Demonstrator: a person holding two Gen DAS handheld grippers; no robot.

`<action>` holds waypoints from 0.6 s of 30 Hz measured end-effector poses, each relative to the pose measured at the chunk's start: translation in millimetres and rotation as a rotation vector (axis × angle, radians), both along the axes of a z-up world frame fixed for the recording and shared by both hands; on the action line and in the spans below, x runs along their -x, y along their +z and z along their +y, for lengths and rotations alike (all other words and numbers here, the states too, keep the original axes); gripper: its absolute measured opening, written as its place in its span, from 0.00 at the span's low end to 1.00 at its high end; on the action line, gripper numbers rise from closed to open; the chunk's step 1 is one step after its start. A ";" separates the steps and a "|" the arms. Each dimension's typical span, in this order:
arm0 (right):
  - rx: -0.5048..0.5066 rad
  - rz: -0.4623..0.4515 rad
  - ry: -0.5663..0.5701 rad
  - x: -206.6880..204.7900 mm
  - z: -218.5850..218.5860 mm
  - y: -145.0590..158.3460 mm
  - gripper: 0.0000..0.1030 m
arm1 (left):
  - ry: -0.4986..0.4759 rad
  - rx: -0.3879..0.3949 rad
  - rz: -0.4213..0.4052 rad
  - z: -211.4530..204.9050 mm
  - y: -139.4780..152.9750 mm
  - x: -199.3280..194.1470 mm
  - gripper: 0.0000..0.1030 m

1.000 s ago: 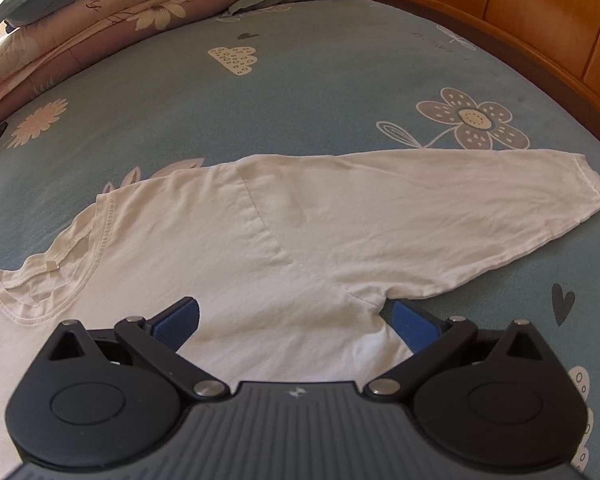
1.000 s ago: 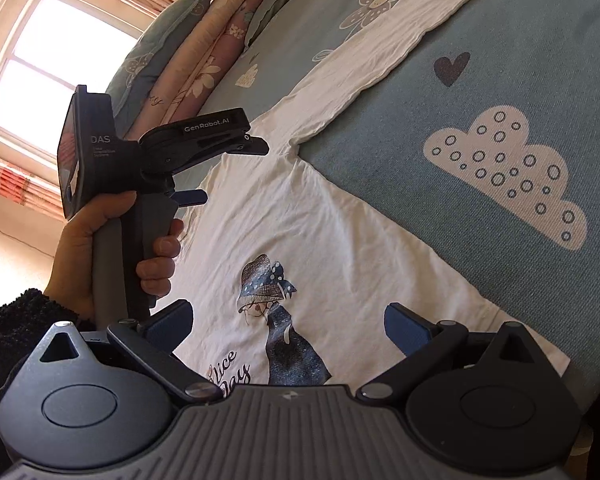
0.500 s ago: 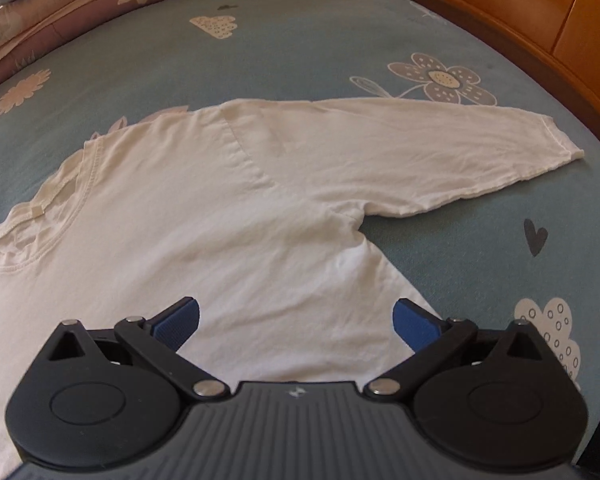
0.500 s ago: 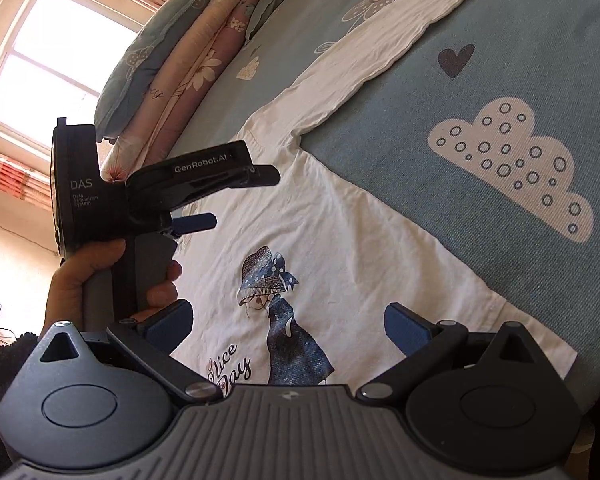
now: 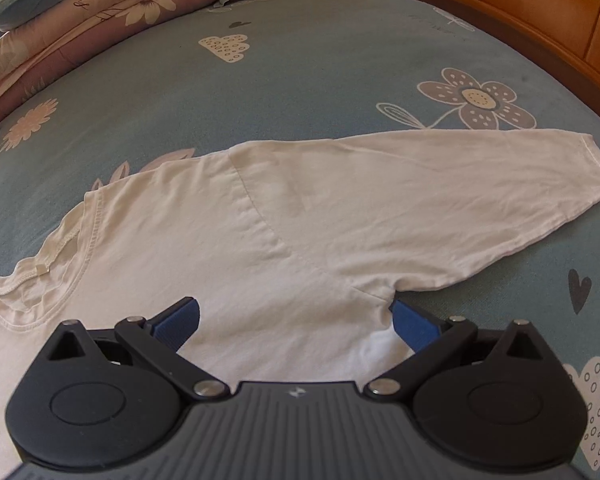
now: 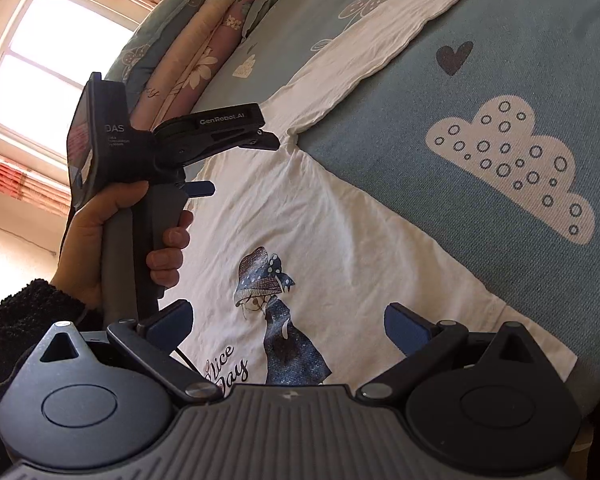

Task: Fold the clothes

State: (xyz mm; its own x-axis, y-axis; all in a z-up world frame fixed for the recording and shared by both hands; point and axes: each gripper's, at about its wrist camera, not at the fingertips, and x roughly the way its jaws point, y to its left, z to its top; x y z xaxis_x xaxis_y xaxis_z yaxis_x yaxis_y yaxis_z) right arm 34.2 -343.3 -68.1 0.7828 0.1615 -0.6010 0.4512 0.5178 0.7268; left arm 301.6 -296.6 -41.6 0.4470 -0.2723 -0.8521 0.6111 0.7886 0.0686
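Observation:
A white long-sleeved shirt (image 5: 260,240) lies flat on the bed, front up, with one sleeve (image 5: 440,200) stretched to the right. In the right wrist view its chest carries a print of a girl in a blue hat (image 6: 272,300). My left gripper (image 5: 296,316) hovers open over the shirt's armpit, its right blue pad (image 5: 410,320) close to the underarm seam. From the right wrist view the left gripper (image 6: 240,160) appears from the side, held by a hand (image 6: 112,240). My right gripper (image 6: 288,320) stands open above the shirt's body, holding nothing.
The bed sheet (image 5: 300,92) is blue-grey with flowers, clouds and hearts. Folded quilts and pillows (image 5: 100,12) are stacked at the head of the bed. A wooden bed frame (image 5: 520,20) runs along the far side. A bright window (image 6: 52,52) is at the left.
The left gripper has moved forward and down toward the armpit after drawing back half a second ago. The right gripper has barely shifted. Both stay open and the shirt lies unmoved.

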 end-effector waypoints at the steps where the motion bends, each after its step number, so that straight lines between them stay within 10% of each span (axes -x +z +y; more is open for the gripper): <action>1: 0.002 0.003 0.000 -0.7 0.5 -0.1 1.00 | 0.006 0.000 -0.012 6.7 8.9 2.4 0.99; 8: 0.065 0.069 0.068 -16.2 8.7 -6.4 1.00 | 0.128 -0.036 -0.059 102.5 62.1 36.1 0.99; 18: 0.470 0.104 0.246 -36.5 59.9 -8.4 1.00 | 0.280 -0.046 -0.235 246.1 153.1 137.1 1.00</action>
State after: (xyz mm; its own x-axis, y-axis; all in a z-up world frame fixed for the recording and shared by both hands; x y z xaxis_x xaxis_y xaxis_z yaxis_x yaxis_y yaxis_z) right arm 70.7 -283.4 -76.5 0.6882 0.0270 -0.7251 0.3333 0.8759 0.3489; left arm 164.5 -50.4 111.5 0.6836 -0.0759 -0.7259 0.3356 0.9159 0.2202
